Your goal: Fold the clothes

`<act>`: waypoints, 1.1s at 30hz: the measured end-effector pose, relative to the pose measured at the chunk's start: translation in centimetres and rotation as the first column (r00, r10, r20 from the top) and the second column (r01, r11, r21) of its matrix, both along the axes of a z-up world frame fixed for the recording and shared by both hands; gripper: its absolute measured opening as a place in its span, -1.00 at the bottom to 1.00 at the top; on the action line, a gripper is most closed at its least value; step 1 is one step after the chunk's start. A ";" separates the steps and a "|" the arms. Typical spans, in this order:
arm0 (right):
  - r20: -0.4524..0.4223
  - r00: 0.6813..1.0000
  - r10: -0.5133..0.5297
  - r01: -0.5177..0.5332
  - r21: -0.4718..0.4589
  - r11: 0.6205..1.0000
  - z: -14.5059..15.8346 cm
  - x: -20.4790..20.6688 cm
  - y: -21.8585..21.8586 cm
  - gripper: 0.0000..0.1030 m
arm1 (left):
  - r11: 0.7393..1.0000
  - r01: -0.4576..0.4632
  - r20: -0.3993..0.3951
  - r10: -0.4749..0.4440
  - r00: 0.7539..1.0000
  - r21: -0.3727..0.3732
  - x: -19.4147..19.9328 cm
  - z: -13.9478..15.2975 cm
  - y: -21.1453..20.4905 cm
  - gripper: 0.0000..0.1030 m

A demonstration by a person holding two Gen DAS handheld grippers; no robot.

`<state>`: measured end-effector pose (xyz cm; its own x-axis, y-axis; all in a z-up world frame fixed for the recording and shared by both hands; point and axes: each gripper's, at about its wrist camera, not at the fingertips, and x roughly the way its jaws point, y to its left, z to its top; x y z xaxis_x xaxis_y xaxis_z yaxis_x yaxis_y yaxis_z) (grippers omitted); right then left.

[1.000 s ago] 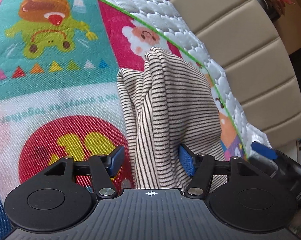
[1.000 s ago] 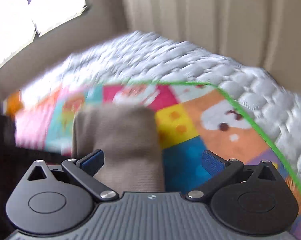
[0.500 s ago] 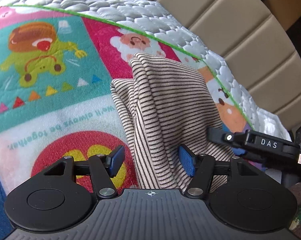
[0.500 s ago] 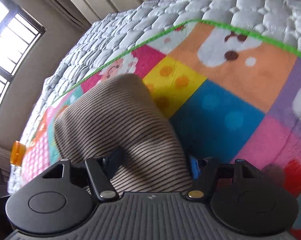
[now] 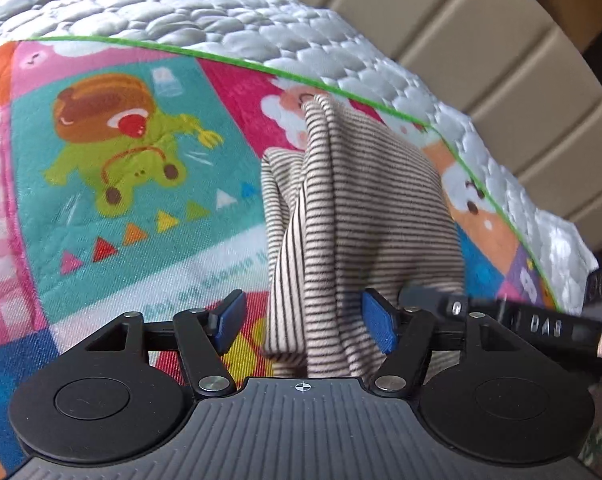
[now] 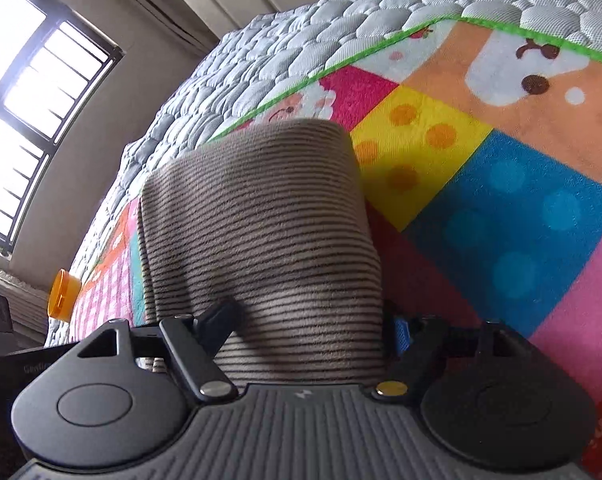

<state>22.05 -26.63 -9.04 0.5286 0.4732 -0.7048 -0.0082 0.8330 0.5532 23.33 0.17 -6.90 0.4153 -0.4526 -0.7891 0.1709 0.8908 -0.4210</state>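
A striped knit garment (image 5: 365, 216) is lying bunched on a colourful cartoon play mat (image 5: 133, 184) in the centre of the left wrist frame. The left gripper (image 5: 303, 322) is holding its jaws half open around the fabric's near edge, gripping nothing firmly. The right gripper (image 6: 313, 332), now sitting closer to the left than half a second ago, is straddling the cloth; whether it is pinching is unclear. A quilted mattress (image 6: 269, 56) is filling the upper frame.
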 end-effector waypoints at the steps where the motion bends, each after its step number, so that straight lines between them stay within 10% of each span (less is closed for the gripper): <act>1: 0.015 1.000 -0.012 0.012 -0.005 1.000 0.3 0.0 -0.4 0.49 | 0.999 0.035 0.008 -0.035 0.999 0.006 -0.2 0.3 -0.2 0.33; 8: 0.069 0.998 -0.017 0.021 -0.062 0.998 0.8 0.9 -0.8 0.49 | 0.967 0.214 0.072 -0.206 0.976 -0.137 -1.9 1.1 -1.6 -0.04; 15: 0.115 0.993 0.034 -0.013 -0.173 0.985 1.0 1.4 0.3 0.55 | 0.976 0.207 0.052 -0.204 0.978 -0.074 -1.5 0.8 -0.9 -0.11; 22: 0.132 0.990 0.057 -0.031 -0.190 0.981 1.9 1.2 0.2 0.58 | 0.975 0.171 0.148 -0.150 0.977 -0.140 -1.4 3.1 -0.2 0.22; 27: 0.190 0.981 0.040 -0.021 -0.101 0.995 3.6 2.9 -0.1 0.64 | 0.980 0.190 0.122 -0.196 0.973 0.065 -0.9 0.1 -1.6 0.05; 33: 0.154 0.988 0.029 -0.028 -0.002 1.000 2.8 6.2 0.7 0.68 | 0.982 0.183 0.097 -0.187 0.978 0.041 -0.4 -0.6 -0.9 0.09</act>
<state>28.28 -25.90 -6.24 0.6170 0.4895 -0.6162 -0.1170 0.8314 0.5433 22.97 -0.70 -7.49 0.4044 -0.5042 -0.7631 0.3738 0.8526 -0.3652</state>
